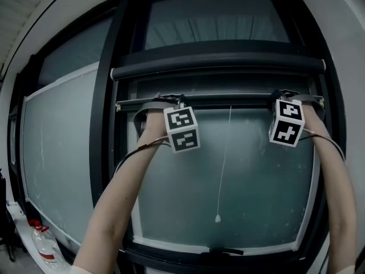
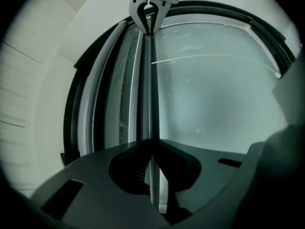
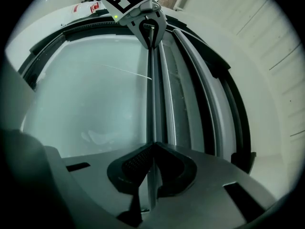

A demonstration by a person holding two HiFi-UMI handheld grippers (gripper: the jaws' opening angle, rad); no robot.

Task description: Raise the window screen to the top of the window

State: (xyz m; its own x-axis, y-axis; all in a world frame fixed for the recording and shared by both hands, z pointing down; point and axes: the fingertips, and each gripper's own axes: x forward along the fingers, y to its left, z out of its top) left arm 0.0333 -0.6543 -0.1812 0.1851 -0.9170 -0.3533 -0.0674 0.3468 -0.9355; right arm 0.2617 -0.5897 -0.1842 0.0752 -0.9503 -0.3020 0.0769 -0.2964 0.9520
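The window screen's thin dark handle bar (image 1: 228,103) runs level across the window, a little below the roller housing (image 1: 217,66). My left gripper (image 1: 166,100) is shut on the bar's left part, and my right gripper (image 1: 288,95) is shut on its right part. In the left gripper view the jaws (image 2: 151,147) pinch the bar (image 2: 150,89) edge-on, with the right gripper (image 2: 150,13) at its far end. In the right gripper view the jaws (image 3: 152,149) clamp the same bar (image 3: 152,94), and the left gripper (image 3: 145,20) shows farther along.
A white pull cord (image 1: 223,164) hangs from the bar against the frosted pane and ends in a small weight (image 1: 218,218). The dark window frame (image 1: 105,124) surrounds the pane. A plastic bottle (image 1: 43,244) stands on the floor at lower left.
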